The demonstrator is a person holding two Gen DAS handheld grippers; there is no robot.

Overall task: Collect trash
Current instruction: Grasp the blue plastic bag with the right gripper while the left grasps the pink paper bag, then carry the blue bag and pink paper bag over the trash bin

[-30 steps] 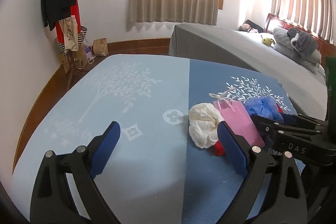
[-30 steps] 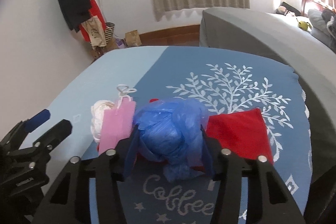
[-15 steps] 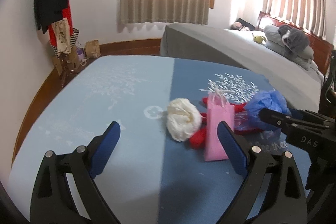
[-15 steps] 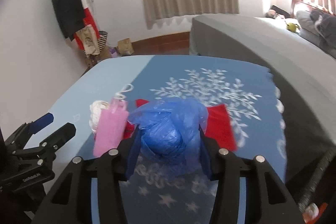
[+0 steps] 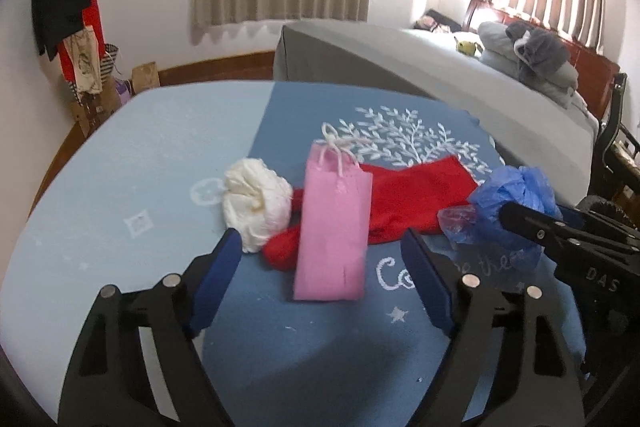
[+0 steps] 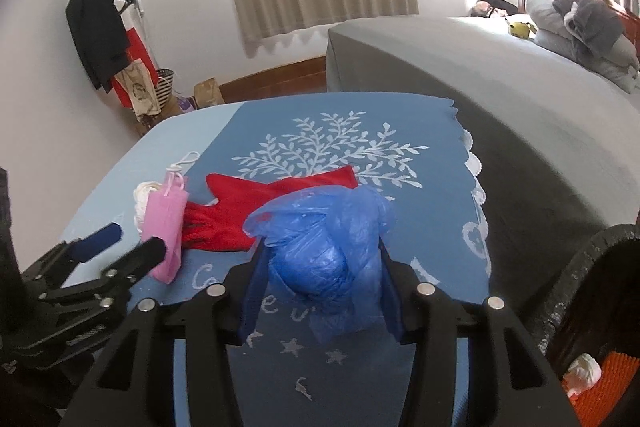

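Bedroom light from curtained windows falls on a tabletop (image 5: 120, 187) draped in a two-tone blue cloth printed with white trees. Clamped between the pads of the right gripper (image 6: 316, 279) is a crumpled ball of thin blue plastic bag (image 6: 320, 247), held above the cloth's near edge; loose film spills past both fingers. It looks very light, soft and slippery, so squeezing the dense knotted core, as now, seems safer than pinching the trailing film.

Left of it stands a small pink paper gift bag with white cord handles (image 5: 334, 223), upright and just ahead of the left gripper (image 5: 324, 263). That gripper's jaws have just been closing but are still spread wide, with nothing between them. The bag is light and crushable; taking it across its flat sides near the middle should work.

Beside the pink bag lies a wadded ball of white tissue or plastic (image 5: 256, 207), apparently touching a flat red cloth (image 5: 416, 191) that runs behind the bag. Low right in the right wrist view a dark bin rim (image 6: 576, 267) shows, with what may be trash inside. A grey bed (image 5: 440, 67) fills the far side.
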